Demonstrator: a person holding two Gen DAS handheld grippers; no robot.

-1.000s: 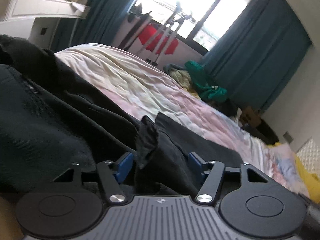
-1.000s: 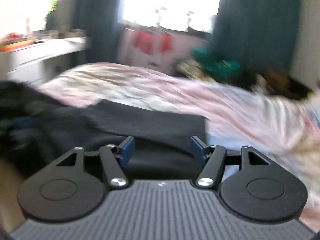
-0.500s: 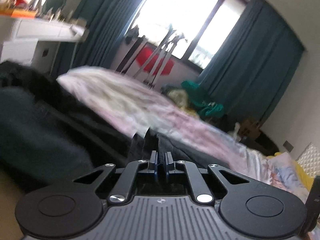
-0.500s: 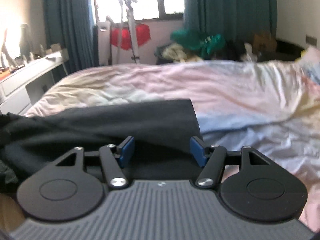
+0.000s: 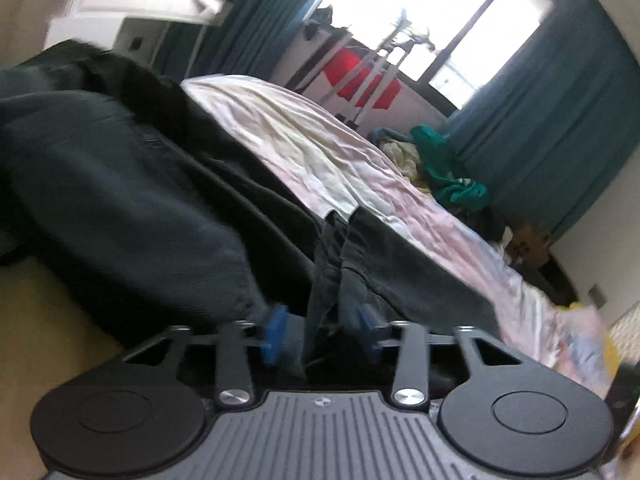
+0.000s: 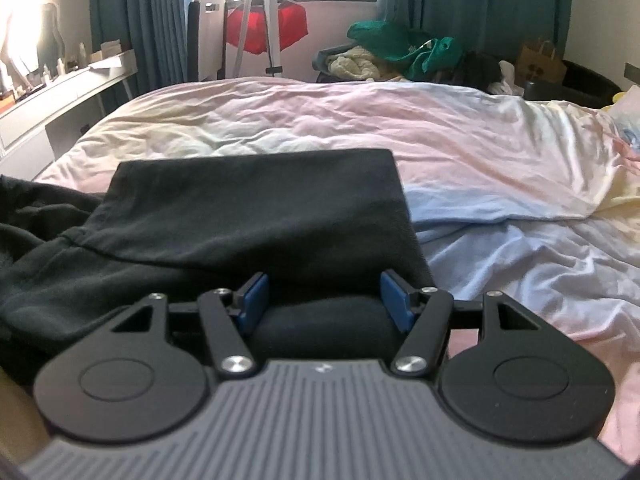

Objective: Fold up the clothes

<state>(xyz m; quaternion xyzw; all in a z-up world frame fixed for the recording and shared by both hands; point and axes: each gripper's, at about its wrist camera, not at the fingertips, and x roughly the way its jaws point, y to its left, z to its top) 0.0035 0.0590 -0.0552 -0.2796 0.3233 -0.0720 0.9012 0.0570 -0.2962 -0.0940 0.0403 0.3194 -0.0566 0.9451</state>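
A black garment (image 5: 140,200) lies bunched across the near side of the bed, on its pale pink and white sheet (image 5: 320,152). My left gripper (image 5: 320,332) is low over it and its jaws are opening. A raised ridge of the black cloth stands between the blue pads (image 5: 274,334), which do not press on it. In the right wrist view the black garment (image 6: 248,208) shows a flat folded panel with a straight far edge. My right gripper (image 6: 324,300) is open just above its near part, with a bulge of cloth between the pads (image 6: 252,300).
The sheet (image 6: 480,152) stretches bare to the right and beyond the garment. A heap of green and cream clothes (image 6: 400,46) and a paper bag (image 6: 540,64) lie past the bed. A white desk (image 6: 60,96) stands at left; a rack with red cloth (image 6: 268,28) stands by the window.
The left gripper shut on the cloth ridge half a second ago and its pads now stand apart again; its view has rolled. The right gripper sank closer to the garment, still open.
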